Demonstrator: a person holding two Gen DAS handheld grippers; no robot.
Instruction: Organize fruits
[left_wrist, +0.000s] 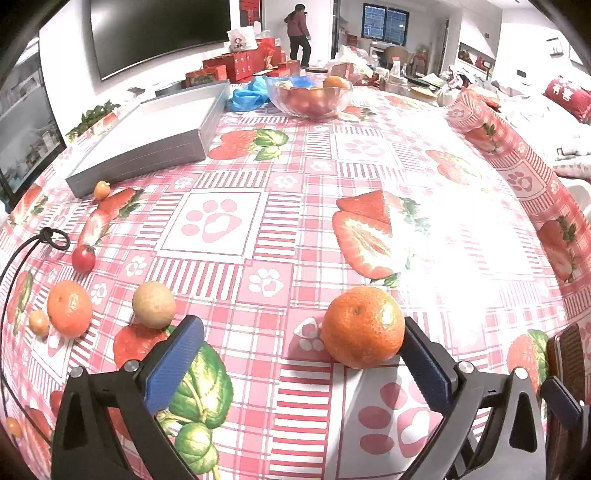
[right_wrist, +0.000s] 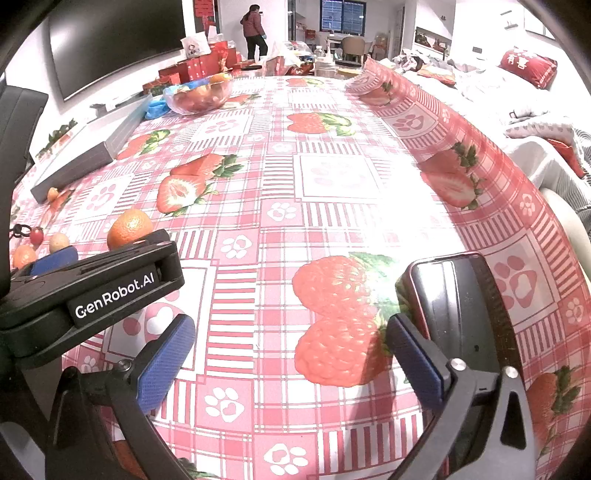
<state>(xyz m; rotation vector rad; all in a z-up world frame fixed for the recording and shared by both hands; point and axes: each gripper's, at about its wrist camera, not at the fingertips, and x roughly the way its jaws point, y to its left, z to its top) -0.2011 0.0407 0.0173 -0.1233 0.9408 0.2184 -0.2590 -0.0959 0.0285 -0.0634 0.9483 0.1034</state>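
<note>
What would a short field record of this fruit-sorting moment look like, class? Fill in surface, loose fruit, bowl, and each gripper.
surface: table with strawberry-print cloth
nearest fruit: large mandarin, lying beside the left gripper's right finger
other loose fruit: small mandarin, tan round fruit, cherry tomato
bowl: glass bowl at the far end, fruit already inside
left gripper: open, empty
right gripper: open, empty, phone just past its right finger

Counter (left_wrist: 295, 155) under a pink strawberry-and-paw-print cloth, strong glare ahead-right. Large dark screen (left_wrist: 159, 33) on the white wall, far ahead-left. Dark window (left_wrist: 386, 24) straight ahead at room's end. Red cushion (left_wrist: 567, 98) far right. Person (left_wrist: 298, 33) standing in background.
</note>
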